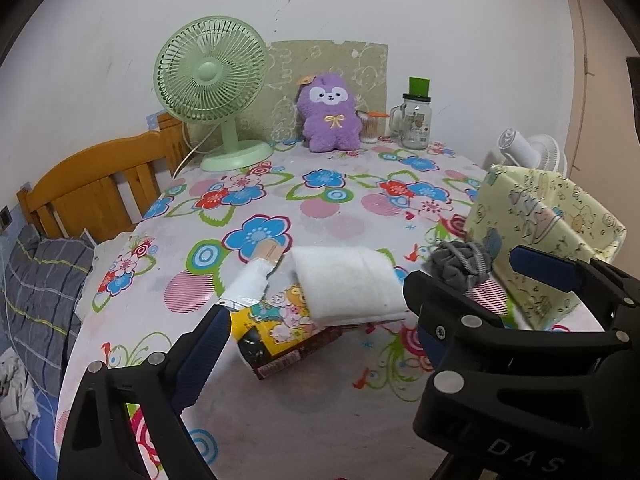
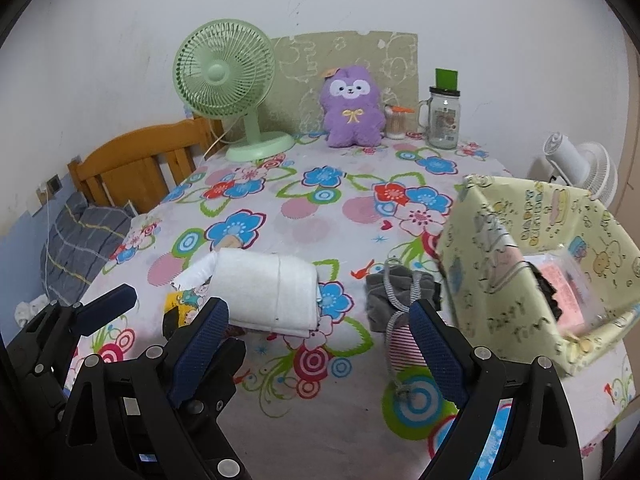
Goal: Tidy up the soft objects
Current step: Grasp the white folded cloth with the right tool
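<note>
A folded white cloth [image 1: 344,284] [image 2: 264,292] lies on a yellow cartoon-printed carton [image 1: 276,328] in the middle of the flowered table. My left gripper [image 1: 316,308] is open, its fingers on either side of the cloth and carton, just short of them. To the right, a grey fabric bundle [image 1: 460,264] [image 2: 400,292] rests on a pink-striped piece [image 2: 404,348]. My right gripper [image 2: 318,312] is open, with the cloth by its left finger and the bundle by its right. A pale yellow patterned fabric bin [image 1: 540,232] [image 2: 540,272] stands at the right, holding a pink packet [image 2: 560,284]. A purple plush [image 1: 330,114] [image 2: 352,108] sits at the back.
A green desk fan [image 1: 212,80] stands at the back left. A glass jar mug [image 1: 416,122] and a toothpick holder [image 1: 370,128] stand at the back right. A wooden headboard [image 1: 92,184] and a grey plaid pillow [image 1: 44,280] lie left of the table. A white fan [image 2: 580,168] stands beyond the bin.
</note>
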